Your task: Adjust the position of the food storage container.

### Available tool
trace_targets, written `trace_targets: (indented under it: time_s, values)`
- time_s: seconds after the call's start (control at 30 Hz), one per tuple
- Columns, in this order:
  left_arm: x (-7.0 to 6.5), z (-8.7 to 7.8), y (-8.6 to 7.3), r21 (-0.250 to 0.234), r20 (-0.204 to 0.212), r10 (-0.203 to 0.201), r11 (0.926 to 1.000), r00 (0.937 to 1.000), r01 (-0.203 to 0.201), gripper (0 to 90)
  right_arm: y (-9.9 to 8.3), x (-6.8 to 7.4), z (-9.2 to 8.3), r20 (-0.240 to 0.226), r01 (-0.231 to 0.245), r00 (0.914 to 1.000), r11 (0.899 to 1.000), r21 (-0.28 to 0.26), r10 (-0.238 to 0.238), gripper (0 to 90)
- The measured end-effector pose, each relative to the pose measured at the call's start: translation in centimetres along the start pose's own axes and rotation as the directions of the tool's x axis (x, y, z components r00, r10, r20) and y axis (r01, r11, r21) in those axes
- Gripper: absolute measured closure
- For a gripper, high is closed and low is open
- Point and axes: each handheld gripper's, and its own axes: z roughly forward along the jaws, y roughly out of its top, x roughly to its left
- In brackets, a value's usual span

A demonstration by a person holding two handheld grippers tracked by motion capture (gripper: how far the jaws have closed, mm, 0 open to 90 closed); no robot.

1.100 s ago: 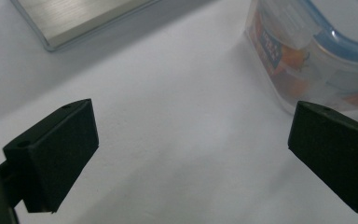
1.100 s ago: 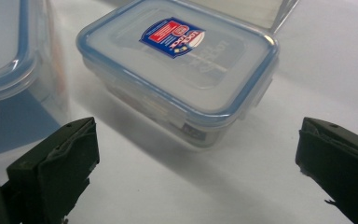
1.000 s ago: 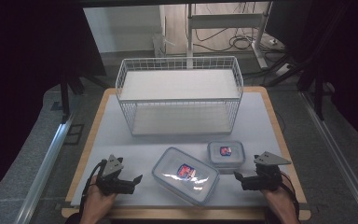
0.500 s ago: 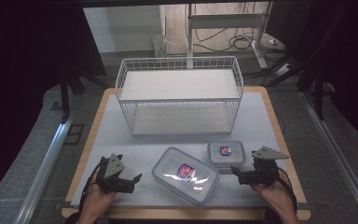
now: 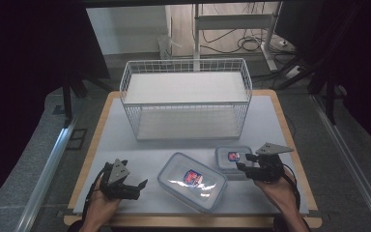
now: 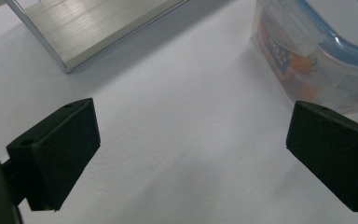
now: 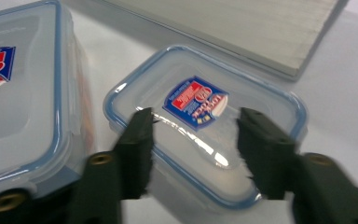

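A large clear lidded container [image 5: 192, 181] with a blue seal and a red-blue label lies at the table's front middle. To its right lies a small matching container [image 5: 232, 156]. My right gripper [image 5: 244, 162] is at the small container's right end. In the right gripper view its jaws [image 7: 193, 149] hover over the near edge of the small container's lid [image 7: 196, 100]; they have just been closing, stand half apart and do not press on it. My left gripper [image 5: 139, 190] rests left of the large container, jaws wide open [image 6: 191, 149] over bare table, with the large container [image 6: 326, 51] ahead.
A white wire basket [image 5: 186, 96] with a pale board floor stands at the back middle of the wooden-edged table. Its board base [image 7: 242, 28] lies just beyond the small container. Dark stands and cables surround the table.
My right gripper has moved up and left to the small container, and its jaws have narrowed. The left gripper and both containers have stayed in place.
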Motion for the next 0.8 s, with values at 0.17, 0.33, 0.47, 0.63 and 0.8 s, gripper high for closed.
trace_targets:
  time_s: [0.17, 0.33, 0.47, 0.63, 0.8]
  values:
    - [-0.2, 0.0, 0.2, 0.005, 0.000, 0.006, 1.0000, 1.0000, -0.006, 3.1, 0.9, 0.0, 0.5, -0.039, 0.016, 0.9991, 1.000, 0.020, -0.016, 67.8]
    - [-0.3, 0.0, 0.2, -0.001, -0.005, 0.011, 0.9999, 0.9999, -0.011, 3.1, 1.4, 0.4, 1.5, -0.072, 0.067, 0.9954, 0.997, 0.046, -0.063, 72.8]
    - [-0.4, 0.1, 0.3, -0.003, -0.010, 0.010, 0.9999, 0.9999, -0.010, 3.0, 2.6, 1.2, 2.9, -0.114, 0.121, 0.9868, 0.992, 0.044, -0.115, 89.7]
    - [-0.6, 0.1, 0.3, 0.002, -0.013, 0.017, 0.9999, 0.9998, -0.017, 2.9, 3.6, 2.2, 4.5, -0.139, 0.168, 0.9775, 0.984, 0.055, -0.159, 90.0]
    - [-0.8, 0.4, 0.4, 0.010, -0.016, 0.027, 0.9996, 0.9995, -0.027, 2.9, 4.4, 3.2, 5.7, -0.155, 0.190, 0.9714, 0.980, 0.052, -0.180, 89.9]
